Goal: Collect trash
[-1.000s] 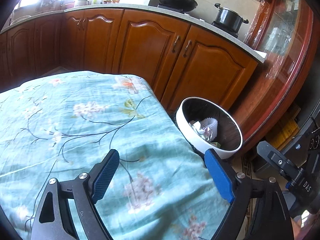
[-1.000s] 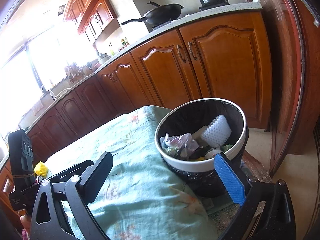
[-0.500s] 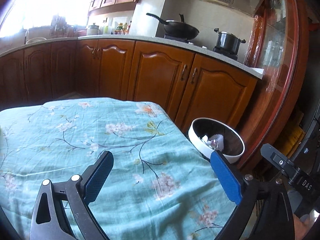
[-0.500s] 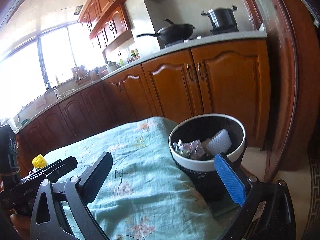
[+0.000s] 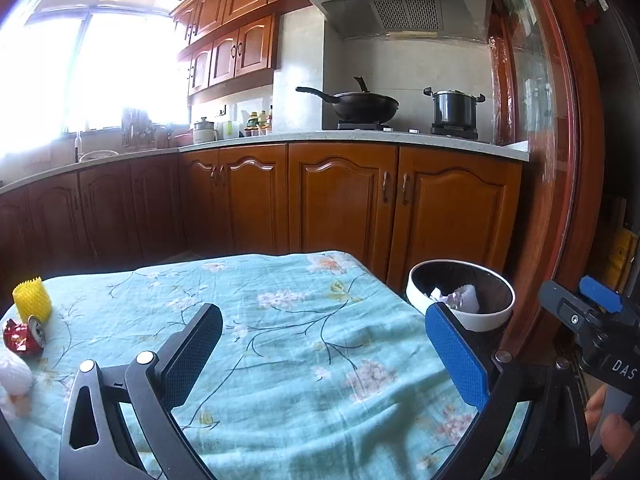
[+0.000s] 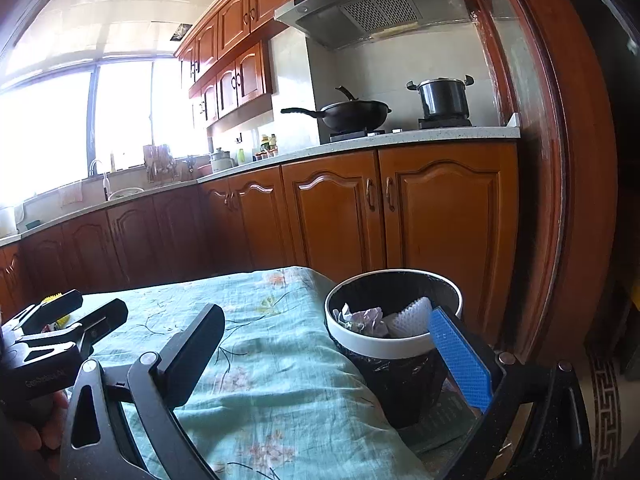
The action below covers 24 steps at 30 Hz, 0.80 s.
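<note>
A white-rimmed trash bin (image 5: 460,320) lined with a black bag stands off the table's right end; in the right wrist view the bin (image 6: 384,348) holds crumpled paper and a white foam net (image 6: 412,318). On the table's left end lie a yellow foam net (image 5: 32,298), a crushed red can (image 5: 22,338) and a white foam piece (image 5: 14,376). My left gripper (image 5: 324,354) is open and empty above the tablecloth. My right gripper (image 6: 328,360) is open and empty beside the bin.
The table wears a teal floral cloth (image 5: 280,340). Wooden kitchen cabinets (image 5: 340,200) run behind it, with a wok (image 5: 364,106) and a pot (image 5: 454,108) on the stove. A glass-fronted wooden door frame (image 5: 560,160) stands to the right of the bin.
Both grippers have pulled back and tilted up from the bin. The view widened, and the trash on the table's left end came into the left wrist view. Both stay open.
</note>
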Each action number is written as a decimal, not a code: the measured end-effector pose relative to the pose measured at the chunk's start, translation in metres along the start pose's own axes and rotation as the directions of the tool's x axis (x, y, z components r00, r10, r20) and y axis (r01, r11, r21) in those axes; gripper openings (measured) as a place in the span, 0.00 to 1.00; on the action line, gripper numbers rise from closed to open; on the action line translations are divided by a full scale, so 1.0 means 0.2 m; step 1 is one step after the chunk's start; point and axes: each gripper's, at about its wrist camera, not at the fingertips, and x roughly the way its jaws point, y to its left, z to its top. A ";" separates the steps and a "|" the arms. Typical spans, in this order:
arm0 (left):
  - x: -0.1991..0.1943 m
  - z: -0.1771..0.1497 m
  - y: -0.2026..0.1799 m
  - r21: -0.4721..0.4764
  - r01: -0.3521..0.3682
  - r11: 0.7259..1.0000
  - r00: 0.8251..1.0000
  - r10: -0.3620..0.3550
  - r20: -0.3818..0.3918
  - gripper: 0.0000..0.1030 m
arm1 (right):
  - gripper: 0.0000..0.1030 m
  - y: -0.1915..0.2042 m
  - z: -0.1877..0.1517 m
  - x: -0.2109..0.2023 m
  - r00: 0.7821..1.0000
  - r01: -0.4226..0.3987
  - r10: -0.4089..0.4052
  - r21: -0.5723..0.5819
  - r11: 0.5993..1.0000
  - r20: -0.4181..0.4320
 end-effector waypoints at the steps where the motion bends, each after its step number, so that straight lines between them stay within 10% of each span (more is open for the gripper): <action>1: 0.01 -0.01 0.01 -0.002 0.009 1.000 1.000 -0.009 -0.003 0.99 | 1.00 0.00 -0.01 0.00 1.000 0.001 -0.001 -0.002 1.000 0.002; 24: 0.04 -0.04 0.03 0.015 0.010 1.000 1.000 -0.009 -0.008 0.99 | 1.00 -0.04 -0.07 -0.02 1.000 0.020 -0.020 0.003 1.000 0.022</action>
